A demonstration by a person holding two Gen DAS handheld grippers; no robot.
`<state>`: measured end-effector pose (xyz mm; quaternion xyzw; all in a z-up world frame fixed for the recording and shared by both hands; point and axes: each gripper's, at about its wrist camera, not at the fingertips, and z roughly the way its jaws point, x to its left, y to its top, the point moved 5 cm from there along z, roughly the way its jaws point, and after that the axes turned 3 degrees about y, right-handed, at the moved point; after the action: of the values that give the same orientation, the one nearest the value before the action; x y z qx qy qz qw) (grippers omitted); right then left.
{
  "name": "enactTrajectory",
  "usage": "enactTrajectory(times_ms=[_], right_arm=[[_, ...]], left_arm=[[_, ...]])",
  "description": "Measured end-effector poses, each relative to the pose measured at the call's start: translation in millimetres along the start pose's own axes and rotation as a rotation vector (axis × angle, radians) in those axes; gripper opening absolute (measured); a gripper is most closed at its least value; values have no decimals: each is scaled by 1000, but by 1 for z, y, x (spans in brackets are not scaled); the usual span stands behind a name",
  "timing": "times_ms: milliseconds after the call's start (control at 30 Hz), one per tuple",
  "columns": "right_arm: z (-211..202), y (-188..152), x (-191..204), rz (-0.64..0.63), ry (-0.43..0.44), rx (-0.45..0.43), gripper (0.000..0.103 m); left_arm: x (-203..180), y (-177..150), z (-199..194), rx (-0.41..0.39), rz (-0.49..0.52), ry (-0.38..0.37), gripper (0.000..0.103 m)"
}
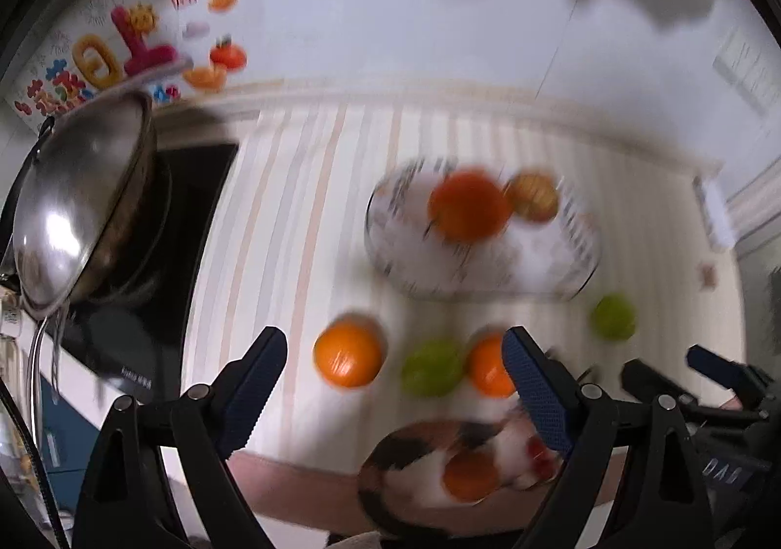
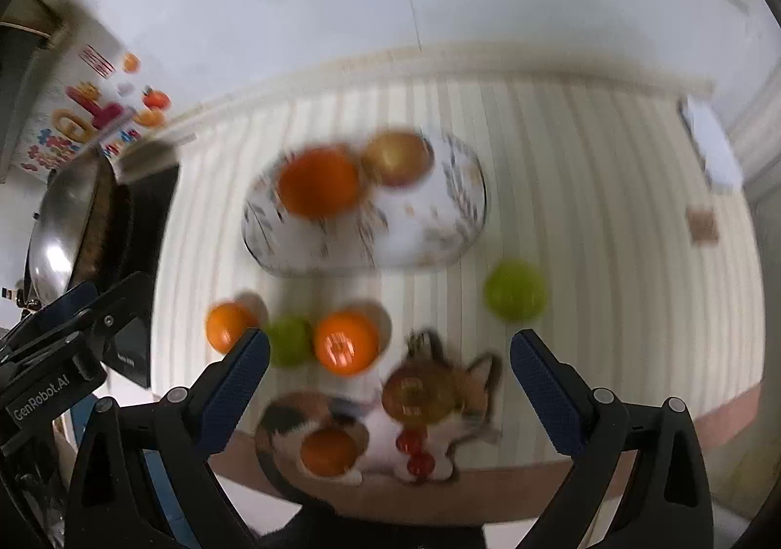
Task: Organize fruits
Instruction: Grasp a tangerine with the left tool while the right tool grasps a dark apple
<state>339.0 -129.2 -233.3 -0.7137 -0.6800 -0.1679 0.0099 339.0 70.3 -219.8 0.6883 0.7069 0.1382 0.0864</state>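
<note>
Both views are motion-blurred. A white patterned plate point(image 1: 405, 256) point(image 2: 429, 236) on the striped tablecloth holds an orange point(image 1: 466, 207) point(image 2: 319, 182) and a reddish-yellow apple point(image 1: 533, 196) point(image 2: 398, 158). Loose on the cloth lie two oranges point(image 1: 347, 356) point(image 1: 488, 366) point(image 2: 345, 344) point(image 2: 225, 327) and two green fruits point(image 1: 432, 368) point(image 1: 612, 317) point(image 2: 289, 340) point(image 2: 515, 290). A cat-shaped dish point(image 1: 420, 456) point(image 2: 439, 446) at the near edge holds an orange point(image 2: 328, 453), a brownish fruit point(image 2: 420, 395) and red cherries. My left gripper point(image 1: 395, 383) and right gripper point(image 2: 390, 383) are both open and empty above the near fruits.
A steel wok point(image 1: 78, 202) point(image 2: 68, 217) sits on a black stove at the left. Colourful stickers point(image 1: 122, 51) mark the wall behind. The table's near edge point(image 2: 708, 427) is pink. A small white object point(image 2: 710, 143) lies far right.
</note>
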Motion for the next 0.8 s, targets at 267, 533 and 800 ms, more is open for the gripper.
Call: enactTrajectory(times_ms=[267,533,800], right_arm=[[99,-49,-36,86,3,234,93],[135,-66,-30,48,-25,293,73],[141,-65,-30,24,-48,301,71]], left_arm=[[26,-43,74,198,9,86,90],[48,-36,128,322,-49,54,90],[41,-25,174,394,-49,-6,83]])
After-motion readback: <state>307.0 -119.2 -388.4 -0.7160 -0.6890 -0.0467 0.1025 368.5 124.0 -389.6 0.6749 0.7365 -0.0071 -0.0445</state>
